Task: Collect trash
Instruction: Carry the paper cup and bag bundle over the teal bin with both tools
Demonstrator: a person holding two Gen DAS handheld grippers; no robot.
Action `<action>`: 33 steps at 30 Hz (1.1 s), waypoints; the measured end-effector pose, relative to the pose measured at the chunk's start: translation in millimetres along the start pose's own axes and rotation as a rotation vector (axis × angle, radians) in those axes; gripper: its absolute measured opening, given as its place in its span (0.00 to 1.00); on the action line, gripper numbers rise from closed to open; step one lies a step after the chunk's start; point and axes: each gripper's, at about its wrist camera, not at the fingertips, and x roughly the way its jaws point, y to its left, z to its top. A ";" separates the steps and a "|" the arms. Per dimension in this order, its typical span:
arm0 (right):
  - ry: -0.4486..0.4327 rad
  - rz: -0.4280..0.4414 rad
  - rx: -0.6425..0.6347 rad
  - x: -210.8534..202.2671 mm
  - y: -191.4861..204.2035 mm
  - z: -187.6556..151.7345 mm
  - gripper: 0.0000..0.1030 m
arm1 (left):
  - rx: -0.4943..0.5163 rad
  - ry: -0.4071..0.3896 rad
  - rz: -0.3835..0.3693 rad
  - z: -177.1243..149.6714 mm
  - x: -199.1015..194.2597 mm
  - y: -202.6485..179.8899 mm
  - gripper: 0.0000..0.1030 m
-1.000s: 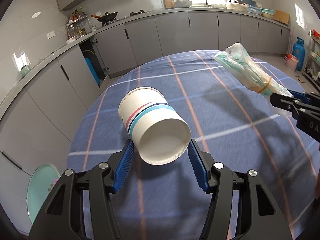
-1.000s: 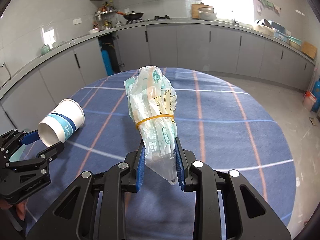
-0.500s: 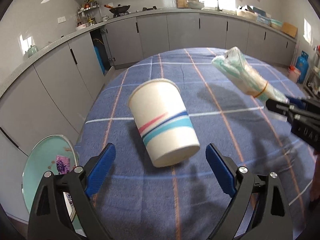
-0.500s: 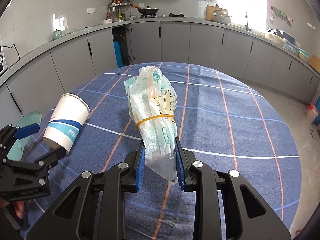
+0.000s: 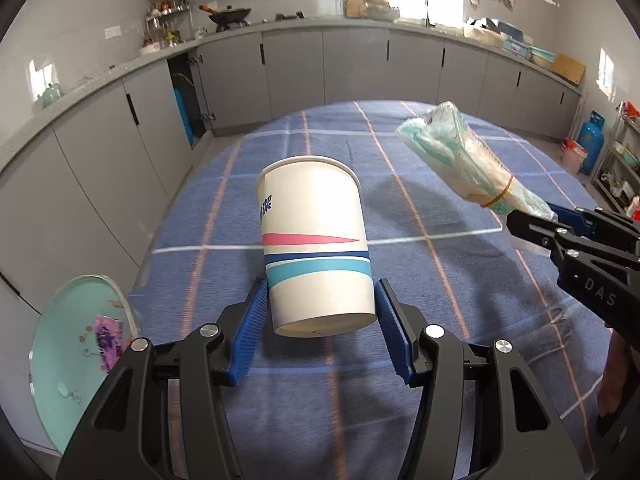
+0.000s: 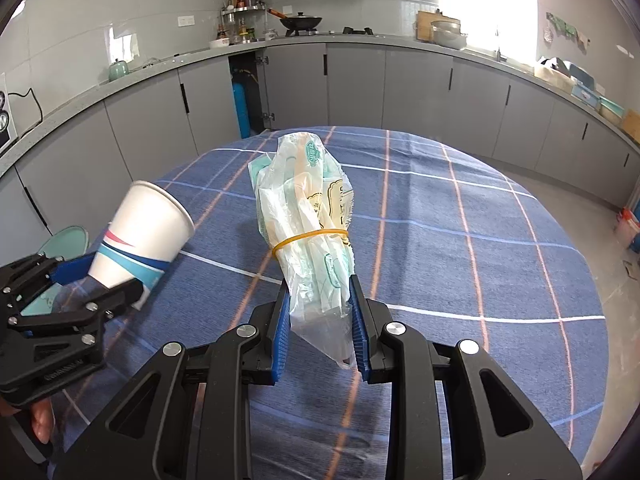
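The round desk point(image 6: 460, 216) under a blue checked cloth fills the middle of the kitchen, its top bare from the near edge to the far rim, with floor between it and the grey cabinets. Beyond its left edge a pale green round bin lid point(image 5: 76, 364) sits low. The left tool point(image 5: 320, 332) has just been closing its blue pads on the base of the white paper cup with pink and blue stripes point(image 5: 316, 248), held above the desk. The right tool point(image 6: 320, 332) clamps the rubber-banded clear plastic bag bundle point(image 6: 312, 224), likewise in the air.
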 end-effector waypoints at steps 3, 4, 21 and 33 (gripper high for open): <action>-0.010 0.012 -0.012 -2.7 7.7 2.6 0.27 | 0.007 -0.029 0.036 -0.4 -14.7 9.8 0.53; -0.014 0.018 -0.017 -3.4 11.8 4.3 0.27 | 0.005 -0.034 0.045 -0.5 -17.6 13.1 0.53; -0.041 0.158 -0.131 -4.6 107.0 27.2 0.27 | -0.074 -0.076 0.228 -29.9 -67.6 95.8 0.53; -0.044 0.231 -0.217 -5.9 163.2 28.5 0.27 | -0.129 -0.072 0.318 -51.9 -91.3 145.9 0.53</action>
